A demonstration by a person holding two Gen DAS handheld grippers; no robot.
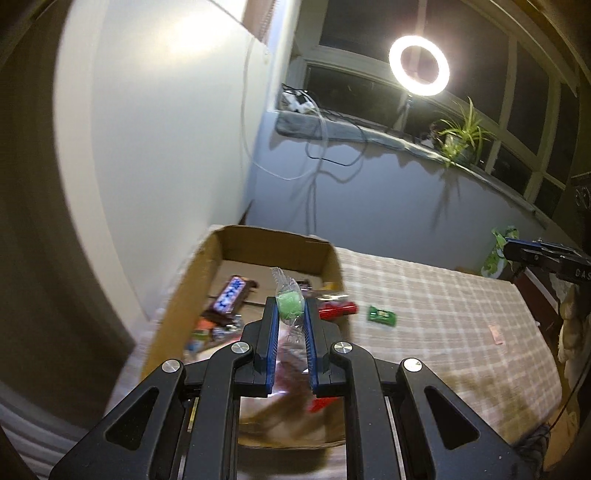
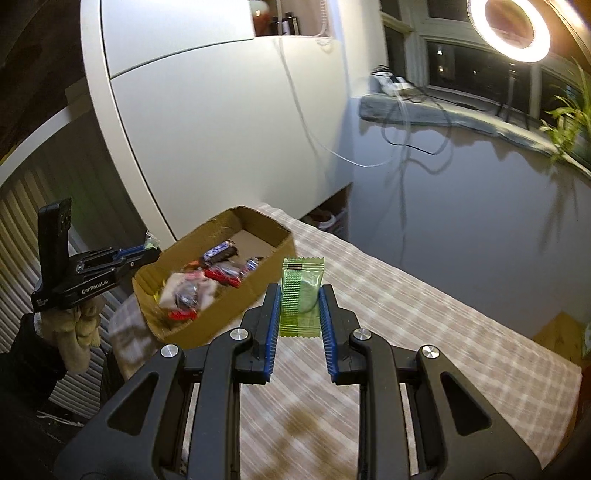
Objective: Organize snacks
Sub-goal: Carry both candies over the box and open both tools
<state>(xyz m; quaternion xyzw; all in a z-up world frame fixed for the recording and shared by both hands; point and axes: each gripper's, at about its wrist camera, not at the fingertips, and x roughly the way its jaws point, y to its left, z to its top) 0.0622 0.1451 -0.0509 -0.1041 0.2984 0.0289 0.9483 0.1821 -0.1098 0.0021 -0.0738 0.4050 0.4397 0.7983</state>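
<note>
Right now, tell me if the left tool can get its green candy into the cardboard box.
Probably yes. The left tool grips the green candy just short of the cardboard box, whose top is open, and nothing stands between them.

Dim interior lit chiefly by a ring light, which blooms to white glare at upper right in both views, against dark window panes. A soft reflected patch brightens the white cabinet. A plant and hanging cables cast long shadows on the grey wall. Motion blur smears the cardboard box and the checked cloth. Fisheye distortion bows straight edges; the corners fall to black vignette.
</note>
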